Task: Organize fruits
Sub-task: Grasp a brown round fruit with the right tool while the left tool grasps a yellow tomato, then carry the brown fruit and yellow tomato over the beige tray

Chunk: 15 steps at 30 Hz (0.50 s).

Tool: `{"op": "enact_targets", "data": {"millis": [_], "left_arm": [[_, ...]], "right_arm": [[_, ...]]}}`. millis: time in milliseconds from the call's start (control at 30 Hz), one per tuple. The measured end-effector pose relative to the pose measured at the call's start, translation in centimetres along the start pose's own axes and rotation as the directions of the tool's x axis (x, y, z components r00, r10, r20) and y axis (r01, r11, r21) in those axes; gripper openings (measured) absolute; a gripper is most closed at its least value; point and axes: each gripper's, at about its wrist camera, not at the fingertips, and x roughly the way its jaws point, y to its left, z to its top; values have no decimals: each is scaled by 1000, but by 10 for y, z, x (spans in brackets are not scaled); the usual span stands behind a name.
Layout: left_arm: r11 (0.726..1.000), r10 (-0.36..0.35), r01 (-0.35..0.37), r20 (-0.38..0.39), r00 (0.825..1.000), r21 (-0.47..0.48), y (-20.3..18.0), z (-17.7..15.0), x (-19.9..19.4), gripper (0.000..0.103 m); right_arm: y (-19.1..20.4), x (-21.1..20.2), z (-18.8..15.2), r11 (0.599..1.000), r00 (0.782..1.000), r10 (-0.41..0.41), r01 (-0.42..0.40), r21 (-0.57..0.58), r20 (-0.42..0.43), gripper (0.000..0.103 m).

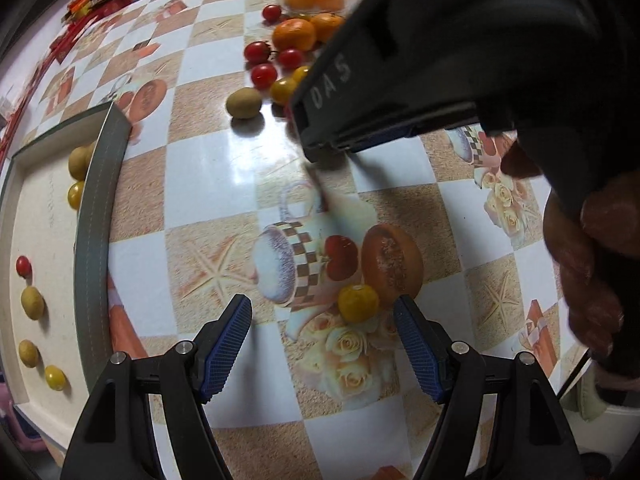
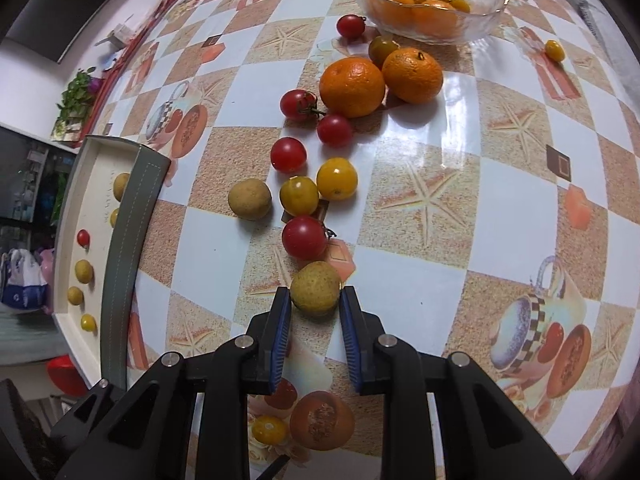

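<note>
My right gripper (image 2: 315, 295) points down at the table and is shut on a tan round fruit (image 2: 315, 289), with a blue pad on each side of it. Just beyond it lie a red cherry tomato (image 2: 305, 237), two yellow tomatoes (image 2: 337, 178), another tan fruit (image 2: 249, 199) and two oranges (image 2: 352, 86). My left gripper (image 1: 322, 305) is open low over the tablecloth. A small yellow tomato (image 1: 358, 303) sits just ahead of its fingertips, nearer the right finger and untouched. The right gripper's black housing (image 1: 440, 40) fills the upper right of the left wrist view.
A white tray with a grey rim (image 2: 124, 260) at the left holds several small tan, yellow and red fruits. A glass bowl (image 2: 494, 10) of oranges and yellow tomatoes stands at the far side. A person's hand (image 1: 584, 264) is at the right. A lone yellow tomato (image 2: 555, 49) lies far right.
</note>
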Motion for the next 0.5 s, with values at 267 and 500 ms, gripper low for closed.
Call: {"op": "enact_targets", "data": {"millis": [267,500], "left_arm": [[999,25,-25,-16,1000,33,-21,8,14,55],[997,38,-38,1,999,60,-32,13,13,24]], "right_arm": [[-22,-9,-7,1000,1000,5,-6,29,9,27],[-32,-13,-11,998,1000,0,-1,66,13,27]]}}
